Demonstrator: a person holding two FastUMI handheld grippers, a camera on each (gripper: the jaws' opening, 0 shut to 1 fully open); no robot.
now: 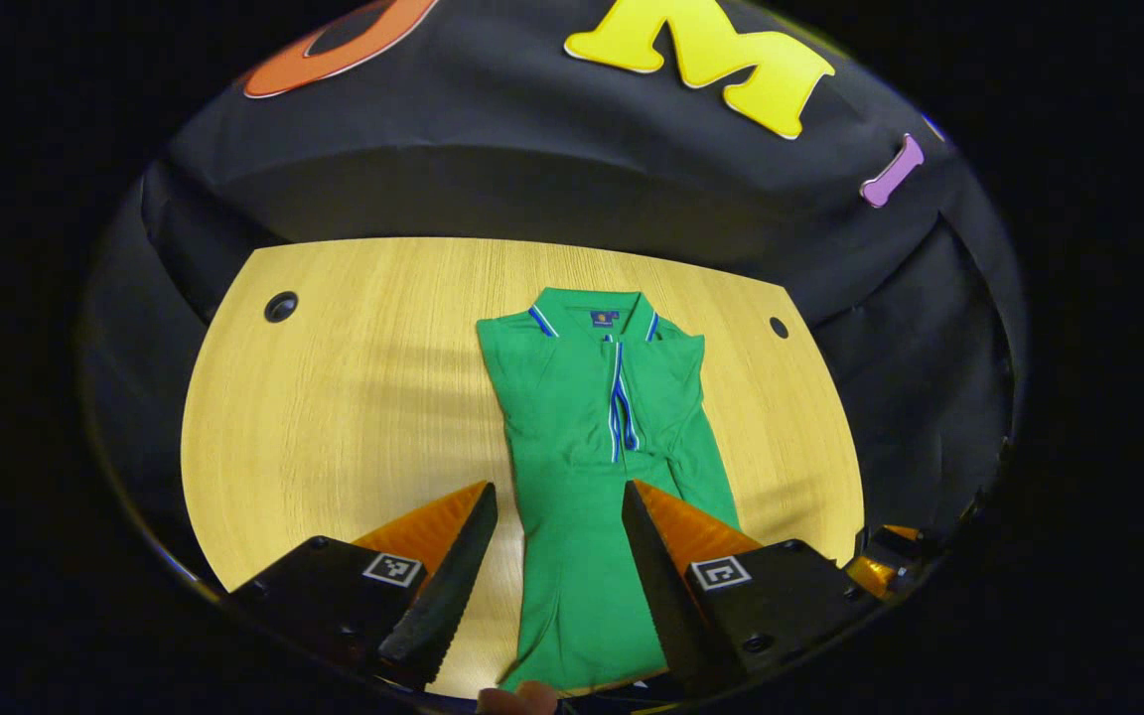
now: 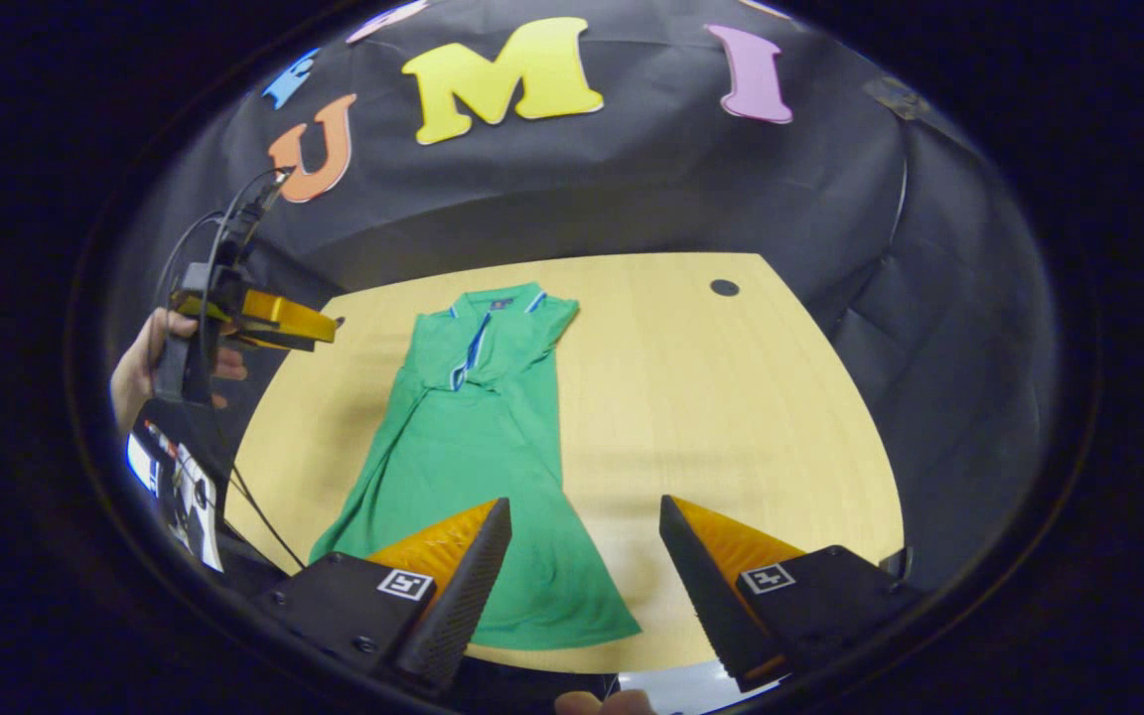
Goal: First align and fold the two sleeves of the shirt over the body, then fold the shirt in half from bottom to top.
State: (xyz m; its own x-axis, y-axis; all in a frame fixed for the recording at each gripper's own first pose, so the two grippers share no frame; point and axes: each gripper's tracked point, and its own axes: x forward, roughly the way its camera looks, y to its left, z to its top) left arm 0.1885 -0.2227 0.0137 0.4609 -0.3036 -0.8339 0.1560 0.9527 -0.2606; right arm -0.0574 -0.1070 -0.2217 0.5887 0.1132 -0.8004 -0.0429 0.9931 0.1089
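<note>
Shirt: the green shirt [image 1: 592,467] lay flat on the bench [image 1: 334,417], collar toward the far edge, hem at the near edge, both sleeves folded over the body.
Left gripper [image 1: 559,556]: jaws open, held above the hem, gripping nothing.
Right gripper [image 2: 584,566]: jaws open, above the near edge, empty.

Light wood table [image 1: 354,417] w/ two round holes near far corners, green polo shirt [image 1: 597,467] lying flat on it, collar toward booth wall, sleeves folded in
</note>
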